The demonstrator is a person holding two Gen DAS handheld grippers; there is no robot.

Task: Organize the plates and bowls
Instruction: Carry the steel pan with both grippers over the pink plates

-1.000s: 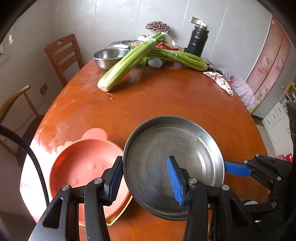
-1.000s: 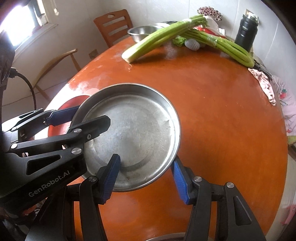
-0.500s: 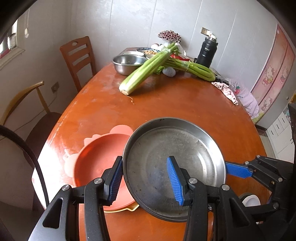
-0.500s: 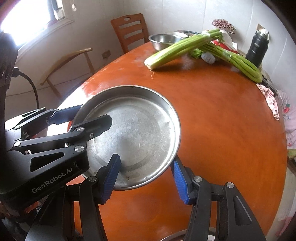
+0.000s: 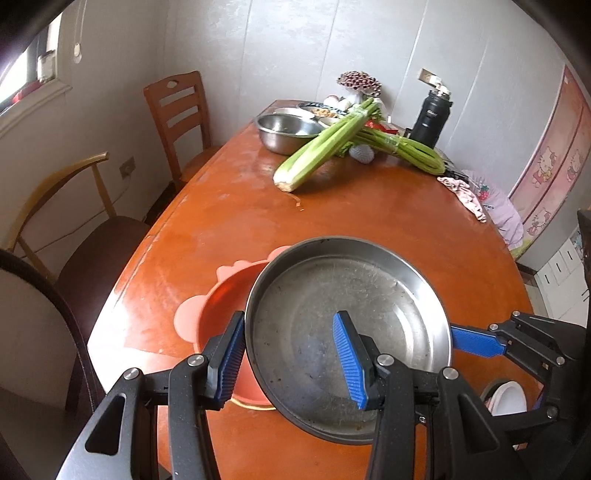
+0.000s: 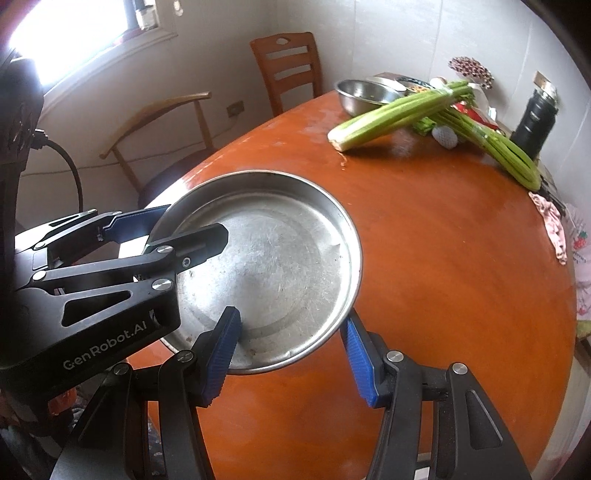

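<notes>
Bright daylight from blown-out window (image 6: 74,33), glare on table (image 6: 443,258), sharp focus, fisheye-bent dark corners

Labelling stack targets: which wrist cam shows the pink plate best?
Left wrist. The pink plate shows its scalloped rim and part of its well on the table, though the steel plate covers its right side. The right wrist view shows no clear part of it; the steel plate and left gripper block that spot.

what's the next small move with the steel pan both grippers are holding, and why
Probably carry the steel pan a little further over the pink plate and lower it. The left gripper and right gripper each clamp its rim, and it overlaps only part of the plate.
</notes>
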